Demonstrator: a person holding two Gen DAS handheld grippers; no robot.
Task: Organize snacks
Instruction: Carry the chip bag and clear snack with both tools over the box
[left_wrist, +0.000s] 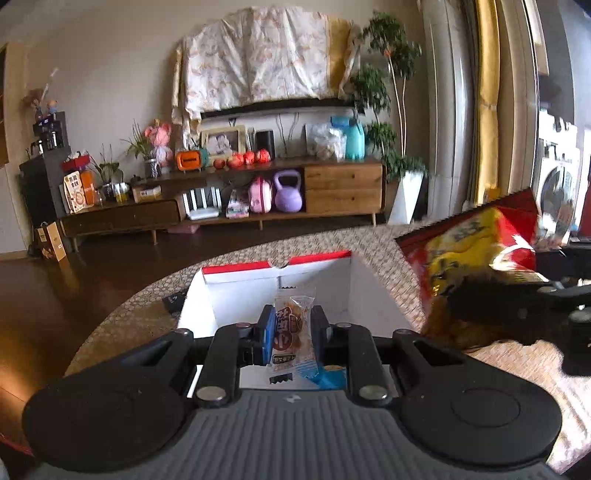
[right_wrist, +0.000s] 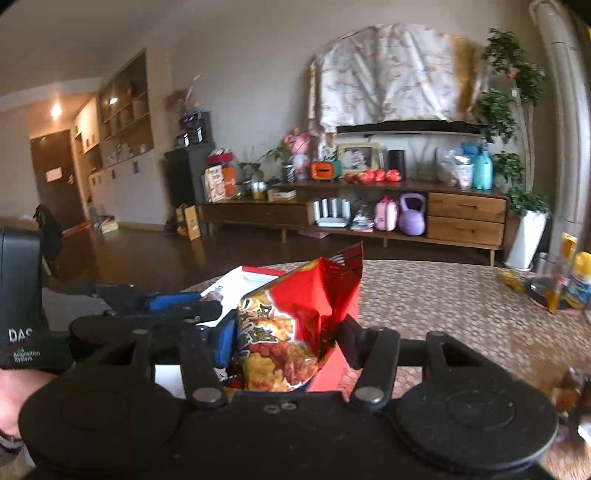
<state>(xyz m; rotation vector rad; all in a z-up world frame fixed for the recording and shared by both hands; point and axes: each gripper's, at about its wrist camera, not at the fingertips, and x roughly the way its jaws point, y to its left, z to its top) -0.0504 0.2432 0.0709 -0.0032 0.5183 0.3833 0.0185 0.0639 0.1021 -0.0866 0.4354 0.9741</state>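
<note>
The left claw (left_wrist: 293, 328) is pinched nearly closed on a small clear snack packet (left_wrist: 293, 332) with a brown-and-red label, its blue pad and black pad pressing the packet's two sides. The packet stands upright between them, over the open white box (left_wrist: 354, 291) with a red rim that sits on the woven-topped bench (left_wrist: 376, 240).

The right claw (right_wrist: 288, 341) stands about half open, clamped on a bigger red and yellow chip bag (right_wrist: 295, 325); the bag is crumpled between the pads and sticks up above them. In the left wrist view this bag (left_wrist: 469, 254) hangs to the right of the box, above the bench. In the right wrist view the box (right_wrist: 255, 275) lies just behind and left of the bag, with the left claw (right_wrist: 177, 306) over it.

Further right on the bench is a tray (right_wrist: 554, 295) with a few blurred items. Beyond the bench, across dark floor, a long wooden cabinet (left_wrist: 343, 188) stands against the wall, with a purple kettlebell (left_wrist: 288, 192) on its shelf.
</note>
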